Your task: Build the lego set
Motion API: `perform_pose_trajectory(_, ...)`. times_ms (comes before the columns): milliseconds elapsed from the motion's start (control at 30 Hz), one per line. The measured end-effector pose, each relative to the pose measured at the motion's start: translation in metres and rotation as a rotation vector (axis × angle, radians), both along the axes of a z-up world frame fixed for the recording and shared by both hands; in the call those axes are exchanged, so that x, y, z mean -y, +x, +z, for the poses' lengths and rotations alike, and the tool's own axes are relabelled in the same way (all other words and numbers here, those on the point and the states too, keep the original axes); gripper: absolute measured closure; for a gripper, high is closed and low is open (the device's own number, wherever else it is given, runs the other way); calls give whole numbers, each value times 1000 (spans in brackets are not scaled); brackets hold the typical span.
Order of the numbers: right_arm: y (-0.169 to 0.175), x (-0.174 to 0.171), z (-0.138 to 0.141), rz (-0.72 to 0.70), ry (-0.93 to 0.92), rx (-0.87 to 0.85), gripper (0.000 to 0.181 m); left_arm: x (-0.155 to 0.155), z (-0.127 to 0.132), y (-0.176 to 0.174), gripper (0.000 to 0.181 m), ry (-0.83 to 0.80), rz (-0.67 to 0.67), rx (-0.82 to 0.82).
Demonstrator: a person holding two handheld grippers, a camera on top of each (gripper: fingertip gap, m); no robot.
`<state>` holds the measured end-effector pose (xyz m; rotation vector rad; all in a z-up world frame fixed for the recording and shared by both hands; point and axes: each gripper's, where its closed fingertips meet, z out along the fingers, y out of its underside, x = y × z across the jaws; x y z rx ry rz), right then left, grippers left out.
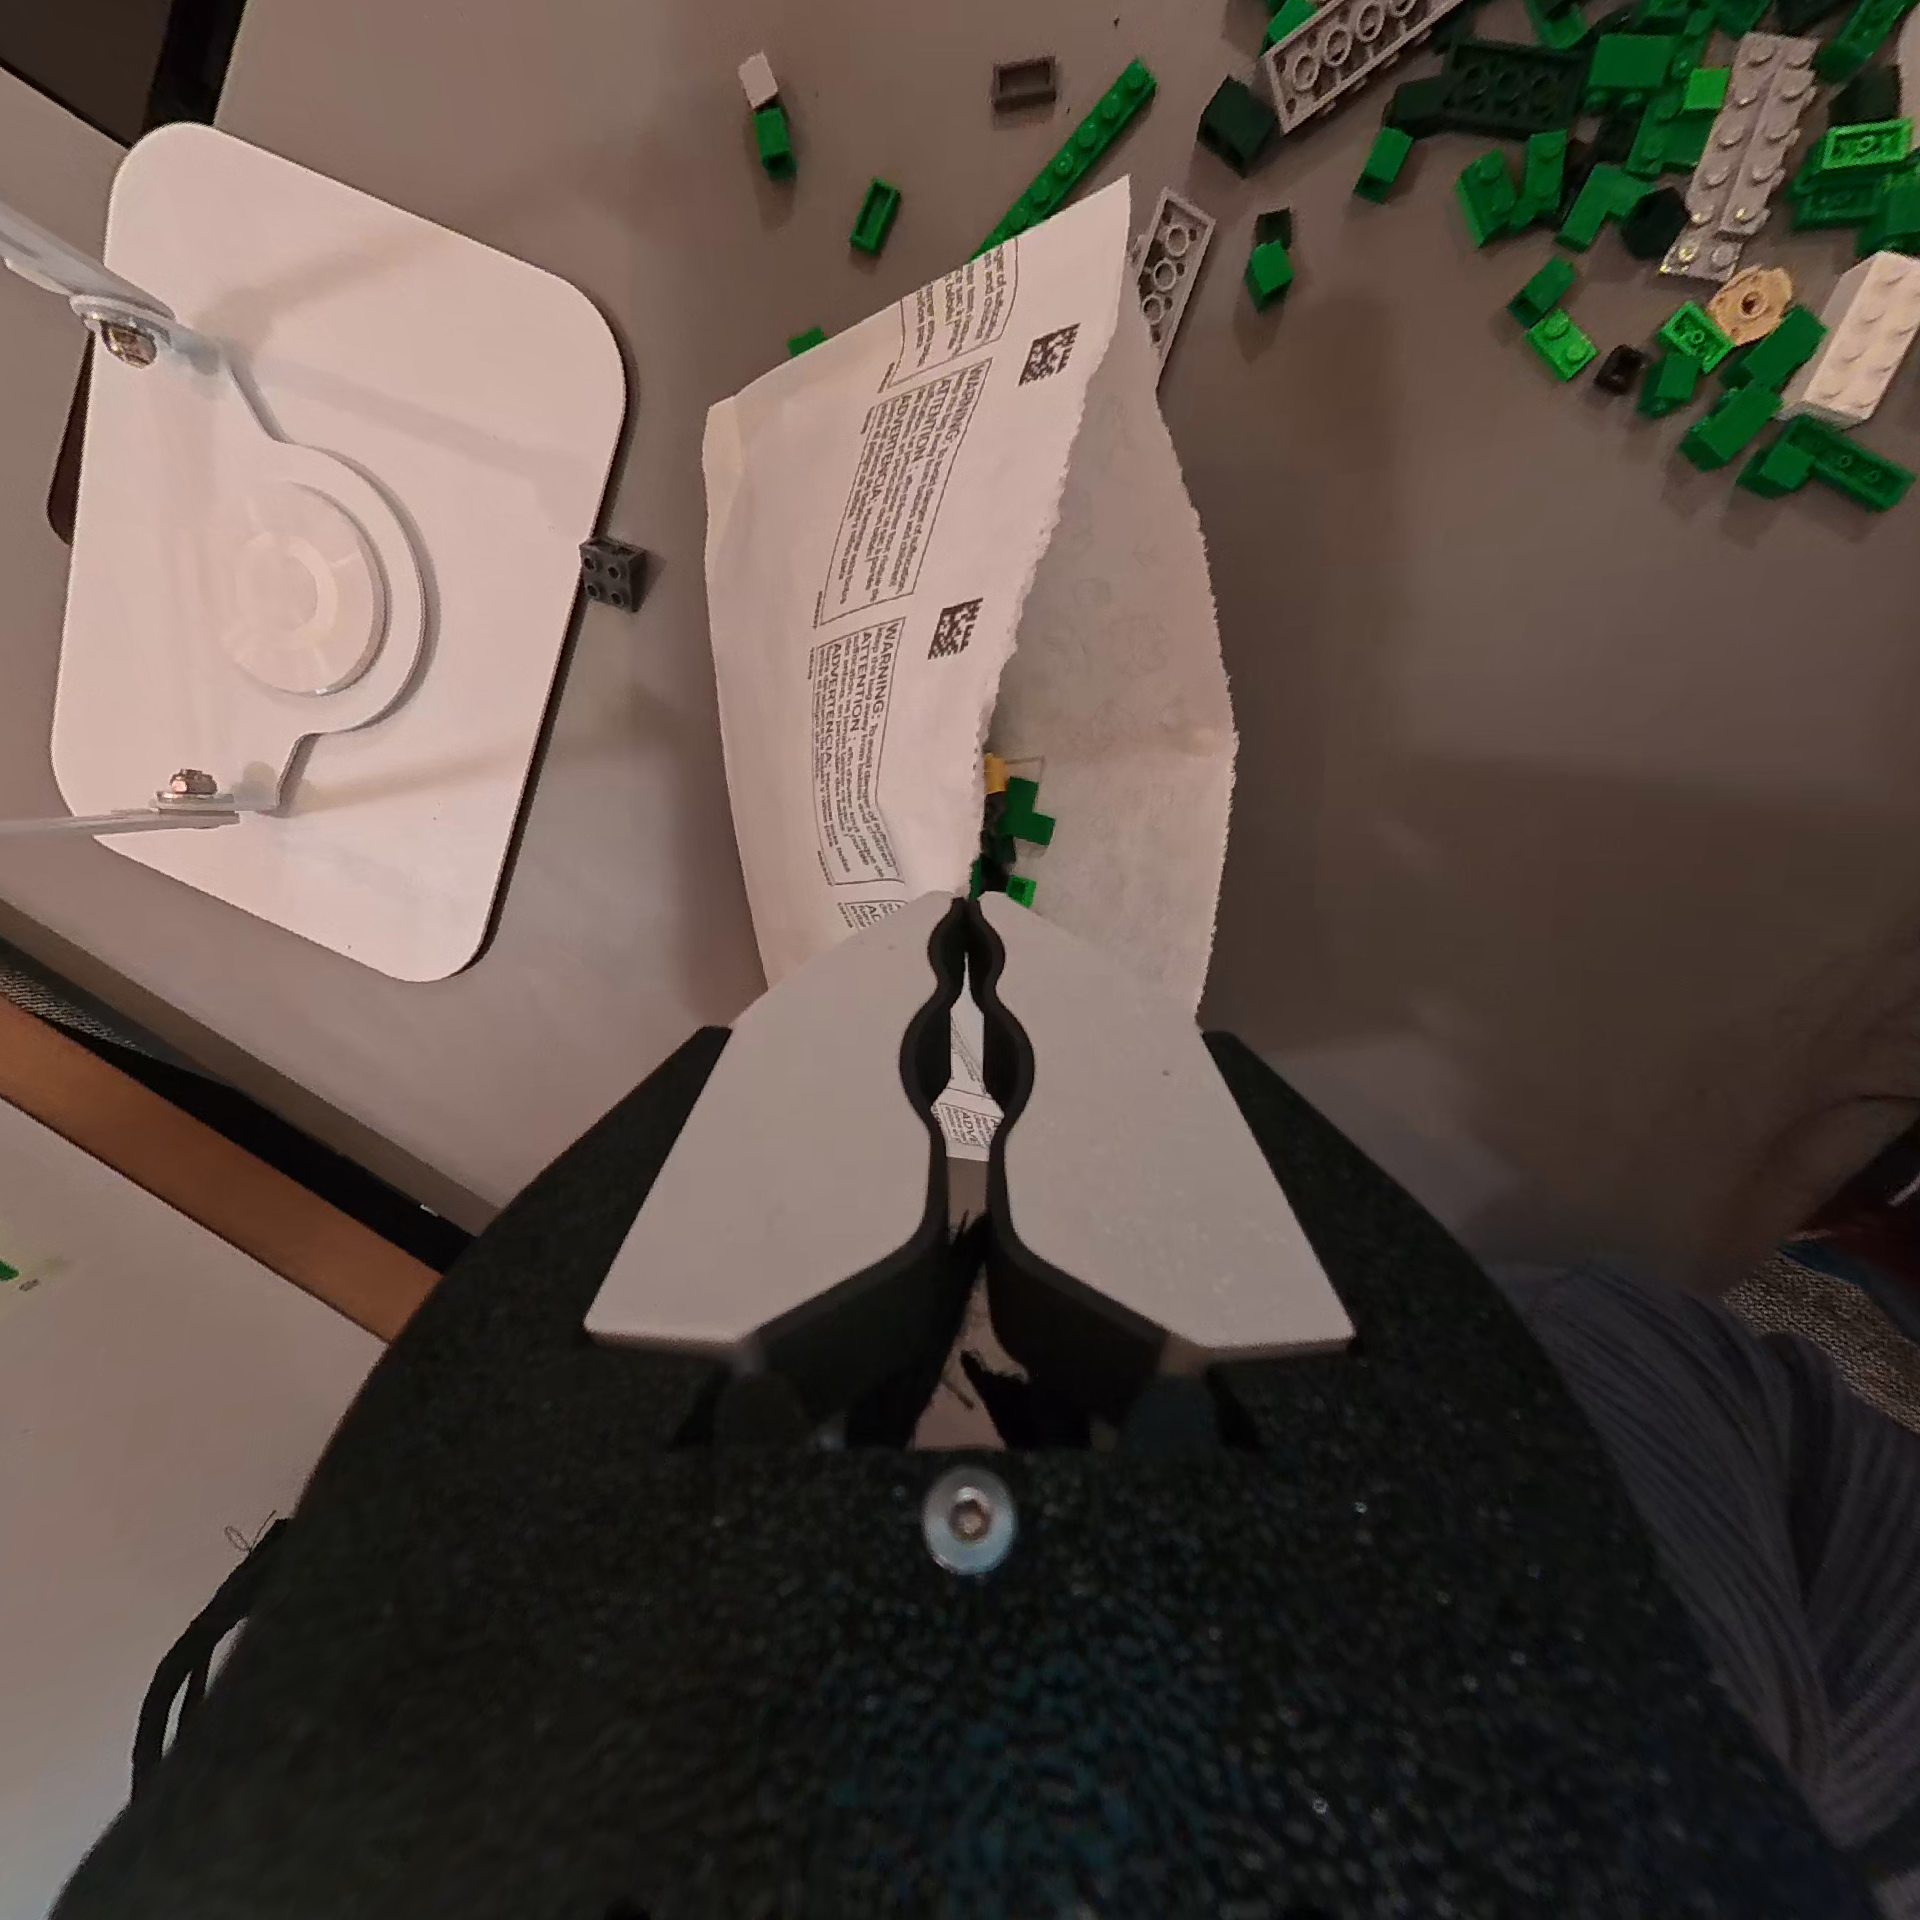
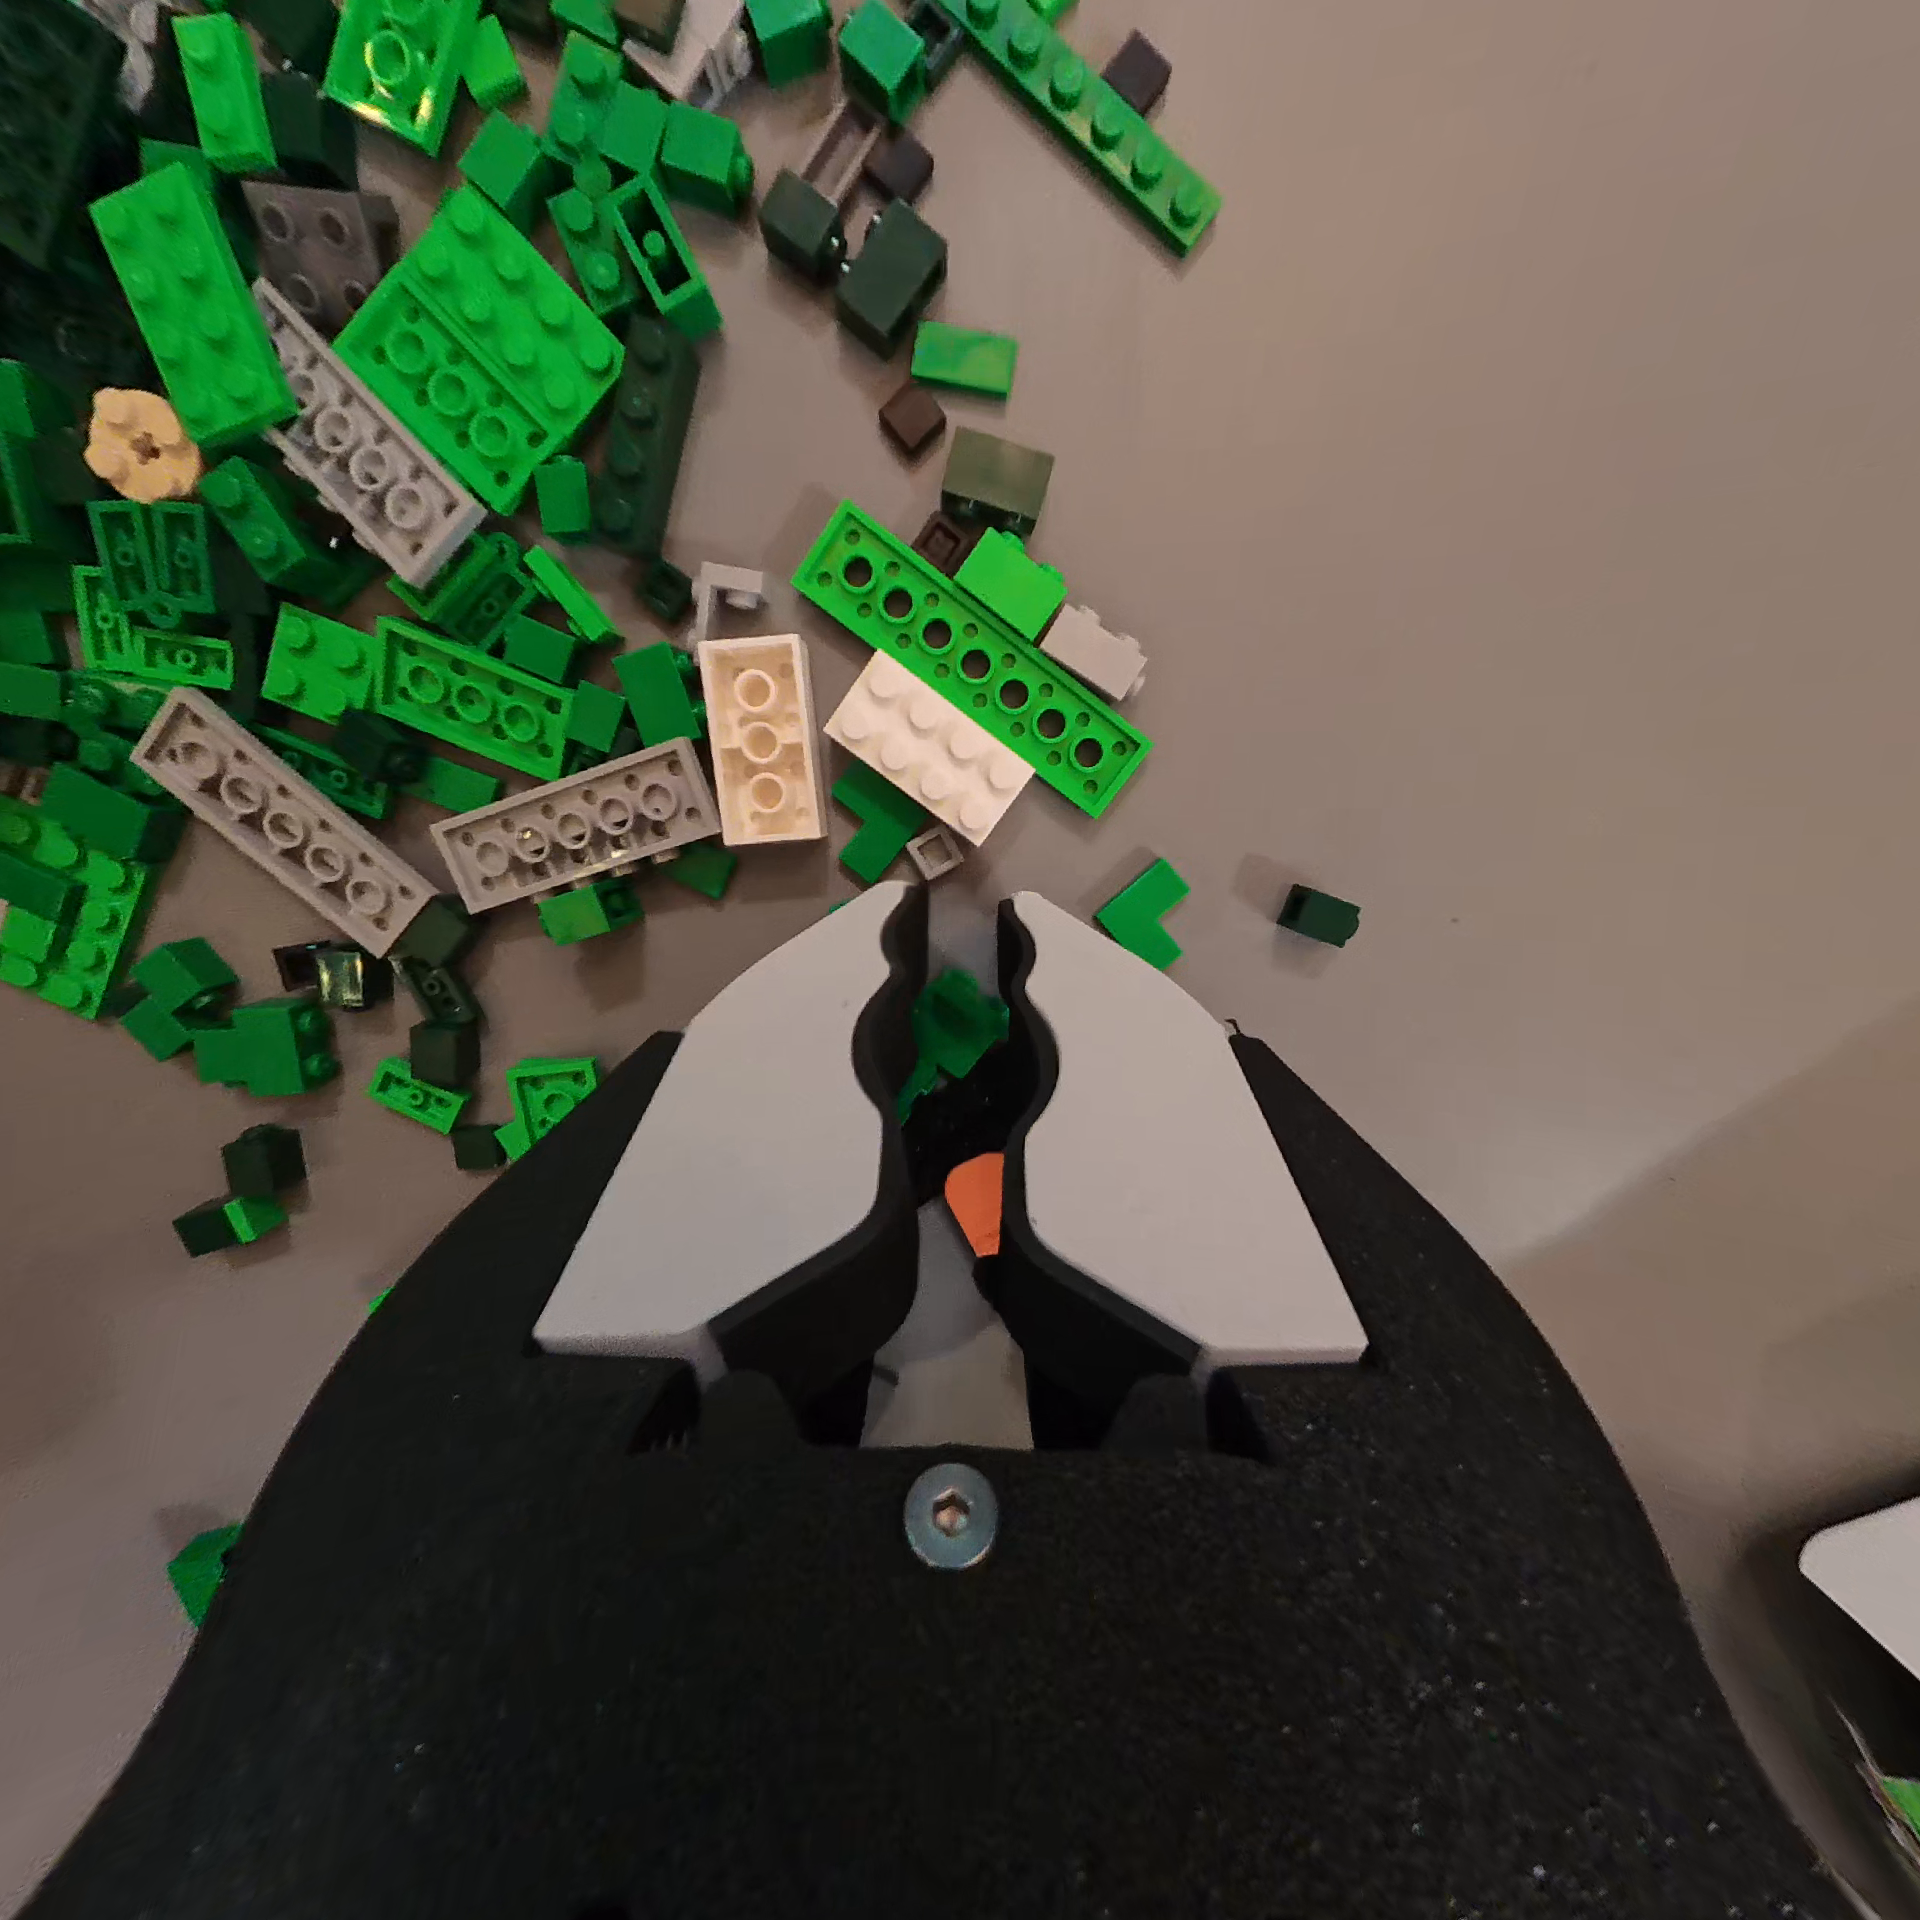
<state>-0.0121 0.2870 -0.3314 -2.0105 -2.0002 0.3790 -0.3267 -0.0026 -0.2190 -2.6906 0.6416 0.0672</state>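
Observation:
My left gripper (image 1: 966,909) is shut on the lower end of a torn white paper bag (image 1: 894,582) with printed text. The bag gapes open, and a few small green pieces (image 1: 1023,821) lie inside near the fingertips. My right gripper (image 2: 961,904) hovers low over the grey table with its jaws a narrow gap apart. A green piece (image 2: 956,1023) and an orange piece (image 2: 977,1195) show through the gap. I cannot tell whether the fingers touch them. A big pile of green, grey and white bricks (image 2: 364,520) lies ahead on the left.
A white stand base (image 1: 312,540) with a clear bracket sits left of the bag, a small dark grey plate (image 1: 613,571) at its edge. Loose bricks (image 1: 1662,208) spread at the far right. A long green holed plate (image 2: 971,660) and a green L-piece (image 2: 1143,914) lie near the right fingertips.

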Motion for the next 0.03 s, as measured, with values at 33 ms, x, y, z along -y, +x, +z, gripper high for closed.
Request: perform_pose_trajectory(33,0,1,0,8,-8,-5,168,0,0,0,181,-1,-1,1)
